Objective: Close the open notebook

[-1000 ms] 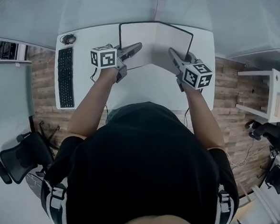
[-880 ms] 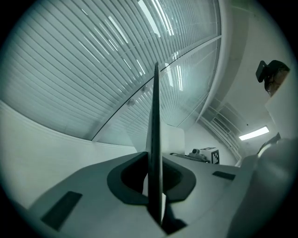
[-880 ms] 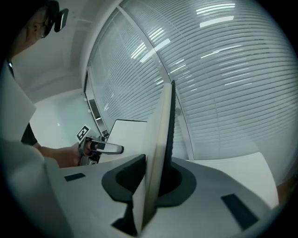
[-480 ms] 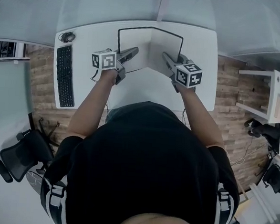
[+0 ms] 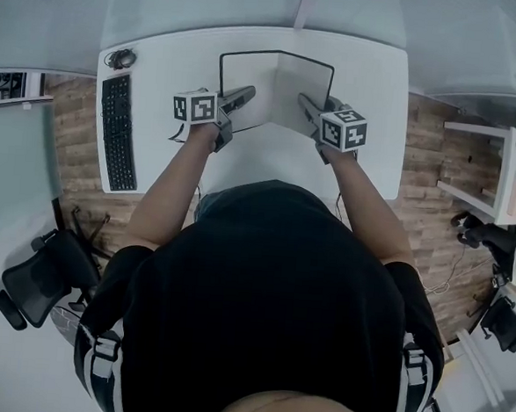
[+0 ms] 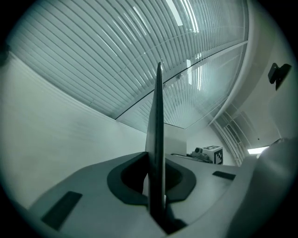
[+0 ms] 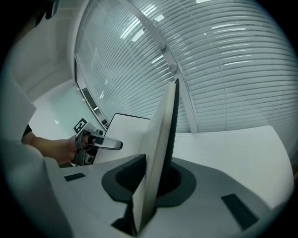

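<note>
Head view puts the notebook (image 5: 275,83) at the upper middle of the frame, open on a white desk (image 5: 372,85), its pale pages facing up, a dark rim round them and a fold down the centre. My left gripper (image 5: 244,94) reaches onto the lower edge of the left half and my right gripper (image 5: 307,103) onto the lower edge of the right half, one on each side of the fold. How far either half is lifted off the desk I cannot tell from above.

Left gripper view shows my jaws drawn narrow and clamped on that left half, which stands edge-on between them as a thin dark blade. Right gripper view shows my other jaws clamped the same way on the right half, a pale page on its left face and dark cover on its right. The left half and my left gripper show at the middle left of that view.

A black keyboard (image 5: 119,143) lies along the desk's left edge, well apart from the notebook. A black chair (image 5: 37,278) stands at the lower left on the floor. Slatted blinds (image 7: 223,60) fill the upper part of both gripper views.
</note>
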A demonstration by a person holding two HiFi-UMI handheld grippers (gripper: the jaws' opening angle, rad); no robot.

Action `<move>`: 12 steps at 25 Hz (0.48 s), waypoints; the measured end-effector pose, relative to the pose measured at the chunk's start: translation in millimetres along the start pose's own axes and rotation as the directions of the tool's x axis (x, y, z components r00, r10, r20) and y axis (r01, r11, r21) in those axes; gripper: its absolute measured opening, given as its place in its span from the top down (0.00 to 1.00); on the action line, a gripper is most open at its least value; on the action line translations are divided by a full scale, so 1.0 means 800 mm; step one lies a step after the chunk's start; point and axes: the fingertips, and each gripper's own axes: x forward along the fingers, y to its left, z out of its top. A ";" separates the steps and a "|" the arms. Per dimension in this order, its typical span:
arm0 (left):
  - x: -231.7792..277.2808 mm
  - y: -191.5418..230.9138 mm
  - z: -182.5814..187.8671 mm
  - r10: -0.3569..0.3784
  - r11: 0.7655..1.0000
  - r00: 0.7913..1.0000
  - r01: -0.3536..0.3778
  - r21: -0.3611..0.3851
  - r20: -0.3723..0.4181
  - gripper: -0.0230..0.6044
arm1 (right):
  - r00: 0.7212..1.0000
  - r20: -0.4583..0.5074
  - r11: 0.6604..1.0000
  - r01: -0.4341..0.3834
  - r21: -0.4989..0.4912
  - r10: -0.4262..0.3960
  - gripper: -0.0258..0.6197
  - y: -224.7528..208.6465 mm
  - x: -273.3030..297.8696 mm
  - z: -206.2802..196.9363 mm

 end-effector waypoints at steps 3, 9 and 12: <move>-0.001 0.006 -0.013 0.011 1.000 1.000 -0.011 -0.017 -0.007 0.90 | 1.000 -0.019 1.000 0.004 0.005 -0.004 0.82 0.003 0.001 -0.013; 0.004 0.034 -0.034 0.025 0.998 0.999 -0.026 -0.058 -0.024 0.90 | 0.998 -0.068 1.000 0.009 0.011 -0.009 0.82 -0.005 0.020 -0.035; 0.006 0.049 -0.042 0.031 0.997 0.999 -0.034 -0.073 -0.035 0.90 | 0.996 -0.088 1.000 0.010 0.015 -0.008 0.82 -0.010 0.032 -0.045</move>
